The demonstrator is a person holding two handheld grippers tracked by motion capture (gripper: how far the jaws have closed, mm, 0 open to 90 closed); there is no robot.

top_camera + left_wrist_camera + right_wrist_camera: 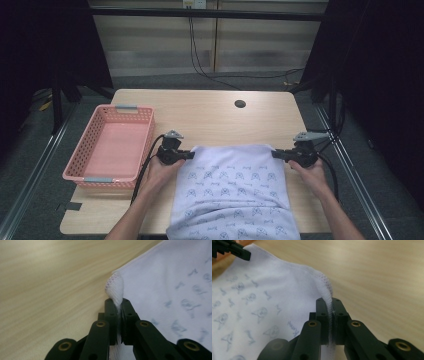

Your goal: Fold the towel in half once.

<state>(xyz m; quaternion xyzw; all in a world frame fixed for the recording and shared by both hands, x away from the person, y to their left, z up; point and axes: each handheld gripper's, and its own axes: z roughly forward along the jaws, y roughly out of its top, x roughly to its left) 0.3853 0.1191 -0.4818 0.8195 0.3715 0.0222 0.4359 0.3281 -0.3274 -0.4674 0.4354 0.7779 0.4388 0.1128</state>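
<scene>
Clearly one white cloth (232, 192) printed with small grey figures lies spread flat on the near half of the pale wooden table (210, 112), its near end hanging over the table's front edge between the person's two forearms. Its far edge runs straight across, from one far corner to the other, and each of those two corners is caught by a gripper.

At the cloth's far left corner, the left gripper (190, 155) has its two black jaws pressed together on the fabric; in the left gripper view the stitched hem (115, 288) bulges up in a small fold just above the jaw tips of the left gripper (116, 300), with the fabric sandwiched in the narrow slit between the pads. The rest of the cloth lies to the right of the jaws in that view, bare wood to the left.

At the far right corner, the right gripper (275, 154) is likewise clamped on the cloth. In the right gripper view the overlocked edge (326, 288) curls over and drops between the tips of the right gripper (328, 300), which are drawn tight on it. The left gripper's jaw tip shows in that view's upper left corner, on the cloth's other corner.

Counted: one cloth, two grippers, two hands, each hand wrapped around its gripper's body with a black cable trailing back.

Left of the cloth, well apart from it, stands one pink slatted basket (80, 165) on the table's left edge. One dark round hole (240, 104) sits in the tabletop toward the far side.
</scene>
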